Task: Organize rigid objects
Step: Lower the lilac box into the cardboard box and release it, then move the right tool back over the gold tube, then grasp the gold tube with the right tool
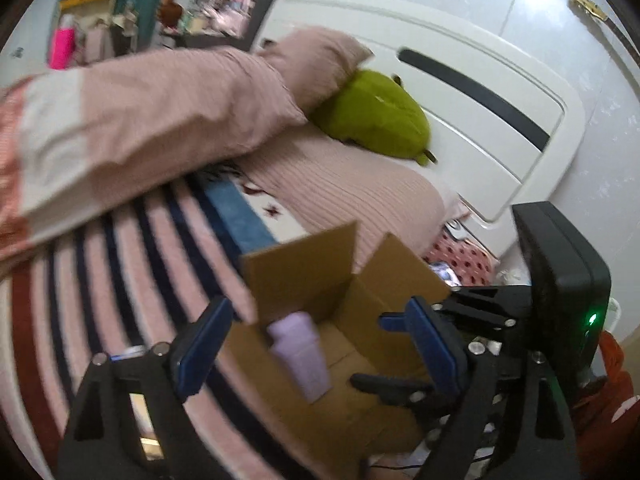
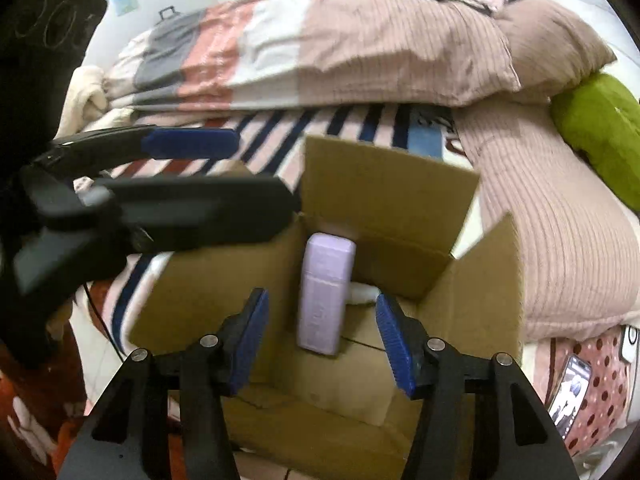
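Note:
An open cardboard box (image 2: 384,196) sits on the bed, also in the left wrist view (image 1: 304,268). A lilac rectangular bottle (image 2: 324,292) leans upright inside it, seen too in the left wrist view (image 1: 300,354). A small white object (image 2: 362,294) lies beside the bottle in the box. My right gripper (image 2: 320,340) is open and empty just above the box, its blue pads either side of the bottle. My left gripper (image 1: 316,350) is open and empty over the box; it shows in the right wrist view (image 2: 224,172) at the box's left flap.
The bed has a striped blanket (image 1: 132,236), a folded pink duvet (image 2: 360,48), pillows (image 2: 552,216) and a green plush toy (image 1: 376,116). A white headboard (image 1: 460,92) stands behind. A phone (image 2: 570,392) lies on a dotted cloth at the right.

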Action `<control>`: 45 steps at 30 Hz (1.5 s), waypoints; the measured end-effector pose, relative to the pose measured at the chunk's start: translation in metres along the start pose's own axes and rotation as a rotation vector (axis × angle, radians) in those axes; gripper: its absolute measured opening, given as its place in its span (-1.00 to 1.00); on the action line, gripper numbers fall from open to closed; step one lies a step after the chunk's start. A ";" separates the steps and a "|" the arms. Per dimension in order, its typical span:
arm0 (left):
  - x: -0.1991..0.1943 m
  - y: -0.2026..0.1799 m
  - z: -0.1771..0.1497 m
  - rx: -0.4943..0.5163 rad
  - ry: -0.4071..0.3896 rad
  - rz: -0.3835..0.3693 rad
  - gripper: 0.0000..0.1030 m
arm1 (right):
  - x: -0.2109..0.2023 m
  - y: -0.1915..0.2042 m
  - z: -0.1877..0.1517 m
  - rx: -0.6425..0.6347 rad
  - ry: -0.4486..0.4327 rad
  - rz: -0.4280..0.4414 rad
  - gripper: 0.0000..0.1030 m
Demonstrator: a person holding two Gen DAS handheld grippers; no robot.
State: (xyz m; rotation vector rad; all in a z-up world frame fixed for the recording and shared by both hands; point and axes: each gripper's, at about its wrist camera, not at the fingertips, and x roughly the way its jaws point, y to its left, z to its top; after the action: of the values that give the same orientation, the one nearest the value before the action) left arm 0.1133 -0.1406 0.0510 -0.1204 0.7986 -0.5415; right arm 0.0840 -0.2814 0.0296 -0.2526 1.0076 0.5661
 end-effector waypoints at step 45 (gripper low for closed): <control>-0.093 0.202 -0.180 -0.296 -0.084 0.269 0.70 | 0.210 0.162 -0.006 -0.302 0.219 0.129 -0.74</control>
State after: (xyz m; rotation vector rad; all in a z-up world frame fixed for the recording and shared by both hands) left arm 0.0169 0.0974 -0.0754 -0.3014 0.7944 -0.1612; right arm 0.0747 -0.0809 -0.1436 -0.5290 1.1539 0.8223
